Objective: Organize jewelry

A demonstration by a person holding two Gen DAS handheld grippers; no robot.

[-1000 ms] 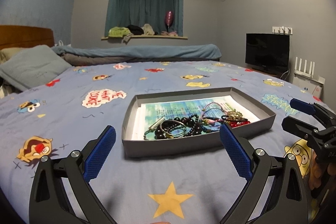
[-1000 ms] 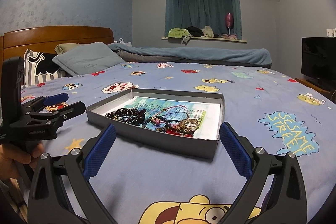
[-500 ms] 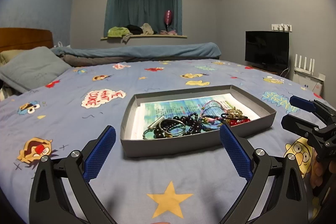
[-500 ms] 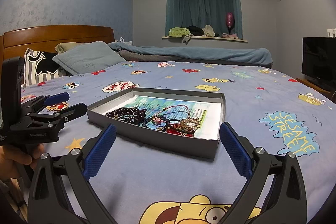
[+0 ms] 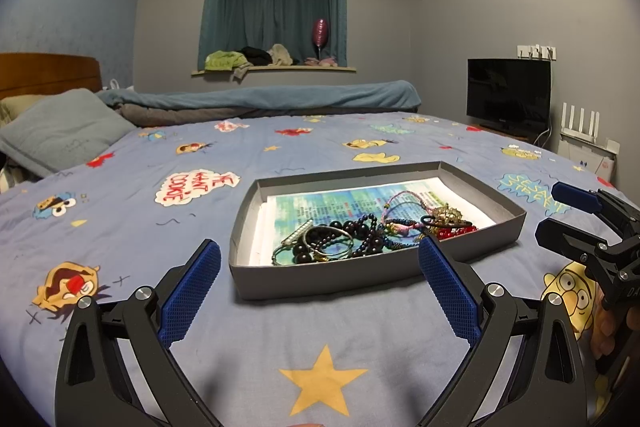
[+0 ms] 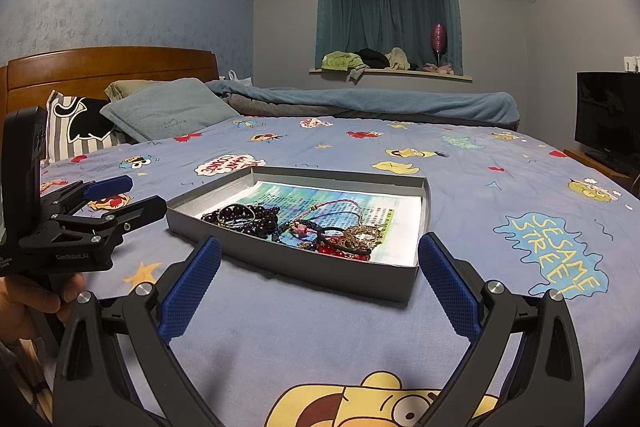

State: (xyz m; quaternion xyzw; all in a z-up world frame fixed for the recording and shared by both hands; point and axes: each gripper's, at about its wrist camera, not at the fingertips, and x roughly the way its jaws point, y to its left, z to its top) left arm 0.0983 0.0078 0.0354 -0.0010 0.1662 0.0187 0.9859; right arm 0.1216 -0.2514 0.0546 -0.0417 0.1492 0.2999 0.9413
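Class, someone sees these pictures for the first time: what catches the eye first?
A grey tray sits mid-bed, holding tangled jewelry on a printed sheet. The cartoon bedsheet spreads all around it. Both tools, left and right, hang open before the tray.

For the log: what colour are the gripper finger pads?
Blue, with a textured mesh pattern on the pads; clearest in the left wrist view.

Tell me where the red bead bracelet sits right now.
In the left wrist view, the red bead bracelet lies in the grey tray, at the pile's right end, beside the gold ornament.
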